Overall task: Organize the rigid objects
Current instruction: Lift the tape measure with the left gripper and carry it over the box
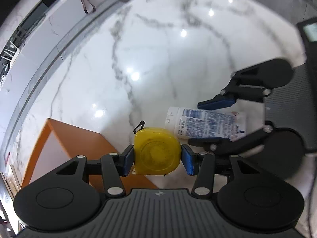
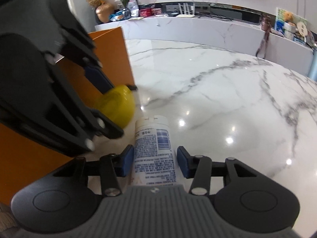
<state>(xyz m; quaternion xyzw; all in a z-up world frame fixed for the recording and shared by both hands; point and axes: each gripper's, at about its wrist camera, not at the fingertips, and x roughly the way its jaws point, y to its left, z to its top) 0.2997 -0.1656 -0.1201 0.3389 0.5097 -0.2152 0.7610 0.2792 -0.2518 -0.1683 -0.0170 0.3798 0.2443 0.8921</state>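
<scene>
My left gripper (image 1: pixel 157 159) is shut on a yellow tape measure (image 1: pixel 156 150), its blue pads pressing both sides, held just beside an orange box (image 1: pixel 65 138). The tape measure (image 2: pixel 116 107) and the left gripper (image 2: pixel 99 99) also show in the right wrist view. A white tube with blue print (image 2: pixel 153 150) lies on the marble table (image 2: pixel 218 99). My right gripper (image 2: pixel 154 162) is open around the tube, with a small gap on each side. The tube (image 1: pixel 206 124) and the right gripper (image 1: pixel 210 122) also show in the left wrist view.
The orange box (image 2: pixel 111 59) stands at the table's left, its open top next to the tape measure. Behind the table runs a white counter (image 2: pixel 198 27) with a vase, plants, boxes and a router.
</scene>
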